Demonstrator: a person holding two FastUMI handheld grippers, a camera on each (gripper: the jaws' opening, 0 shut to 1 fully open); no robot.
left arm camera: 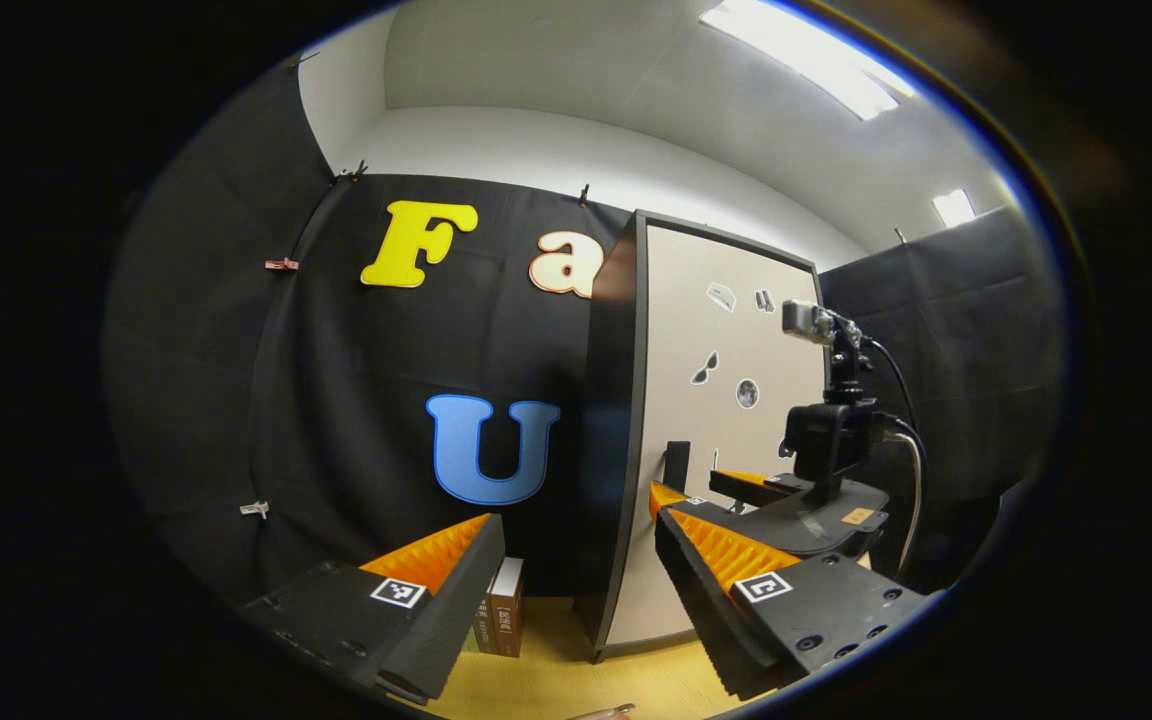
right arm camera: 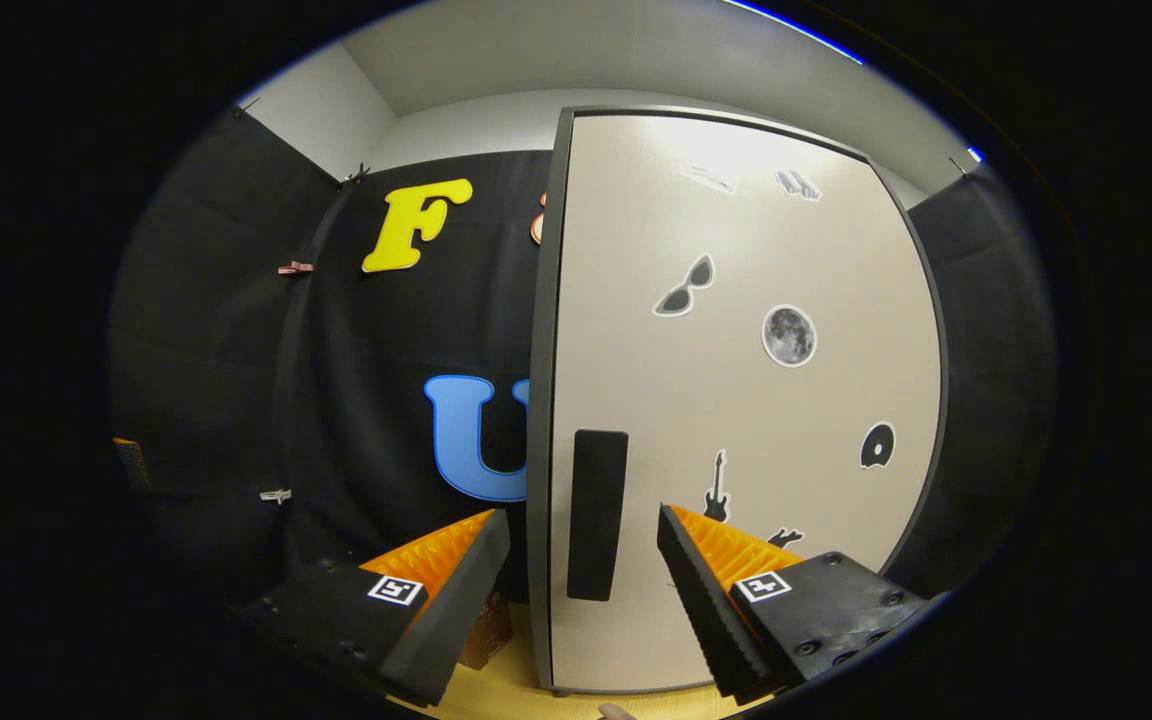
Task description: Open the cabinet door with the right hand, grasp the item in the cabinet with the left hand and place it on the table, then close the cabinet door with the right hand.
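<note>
— How far along are you?

— Barely started, I'd judge. The cabinet door (right arm camera: 736,400) is shut, or very nearly; I cannot tell for certain. So the item inside is hidden from me, and nothing from the cabinet has been set on the worktop (left arm camera: 556,680) yet. Opening, lifting the item out, setting it down and closing the door are all left.

— Where is your right gripper (right arm camera: 576,570)?

— Level and pointed straight at the door, near its left edge. Its jaws are spread wide and grasp nothing. The dark handle (right arm camera: 598,515) sits between them, farther ahead, not touched as far as I can see.

— And the left gripper (left arm camera: 576,570)?

— Also released, jaws wide apart, held level and well back from the cabinet, looking past the door's left edge. From there I see my right gripper (left arm camera: 726,490) up near the handle (left arm camera: 676,465).

— Anything else on the worktop?

— A small brown box (left arm camera: 504,620) stands just beside the cabinet's left side, by the back edge.
</note>
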